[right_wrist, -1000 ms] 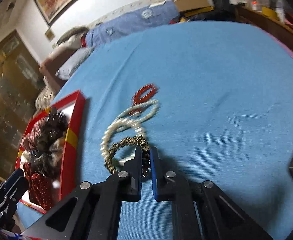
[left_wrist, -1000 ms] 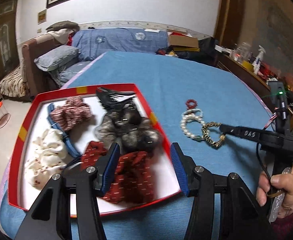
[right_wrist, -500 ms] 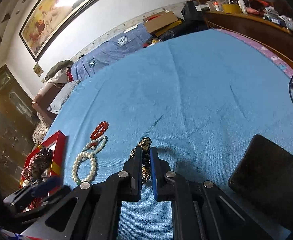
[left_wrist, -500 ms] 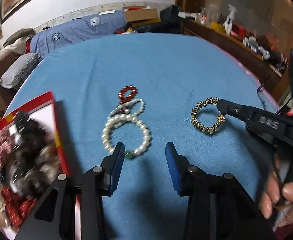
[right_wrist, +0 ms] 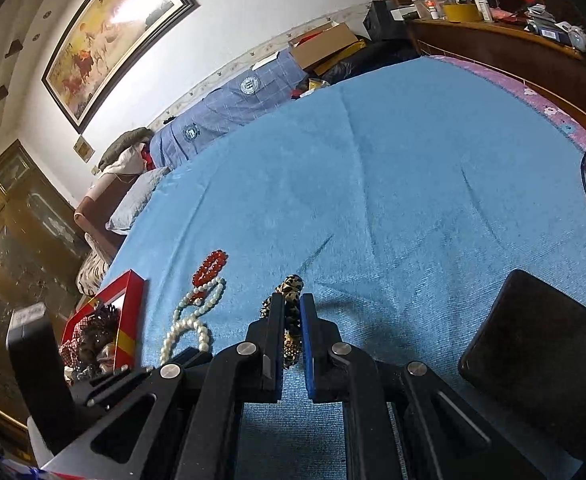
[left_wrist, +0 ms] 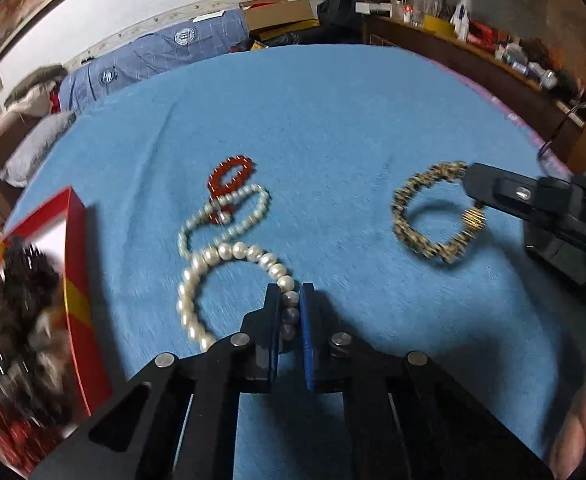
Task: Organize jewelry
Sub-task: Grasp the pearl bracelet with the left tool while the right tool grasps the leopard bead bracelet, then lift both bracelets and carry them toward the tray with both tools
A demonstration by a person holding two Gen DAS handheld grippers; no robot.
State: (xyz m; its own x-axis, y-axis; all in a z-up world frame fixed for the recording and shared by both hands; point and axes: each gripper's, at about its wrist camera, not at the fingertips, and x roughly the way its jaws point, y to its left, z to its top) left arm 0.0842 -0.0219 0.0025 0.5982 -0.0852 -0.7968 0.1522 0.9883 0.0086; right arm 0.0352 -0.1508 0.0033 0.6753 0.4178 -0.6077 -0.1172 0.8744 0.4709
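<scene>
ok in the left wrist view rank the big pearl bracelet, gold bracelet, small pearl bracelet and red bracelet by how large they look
1. big pearl bracelet, though it lies nearest the camera, which inflates it
2. gold bracelet and small pearl bracelet look about alike, so no ranking between them
3. red bracelet, clearly smallest and farthest

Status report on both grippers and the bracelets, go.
Left gripper just closed, shut on large pearl bracelet. Right gripper shut on leopard-print bracelet. Red bead bracelet and small pearl strand loose on blue cloth; nothing blocking.
</scene>
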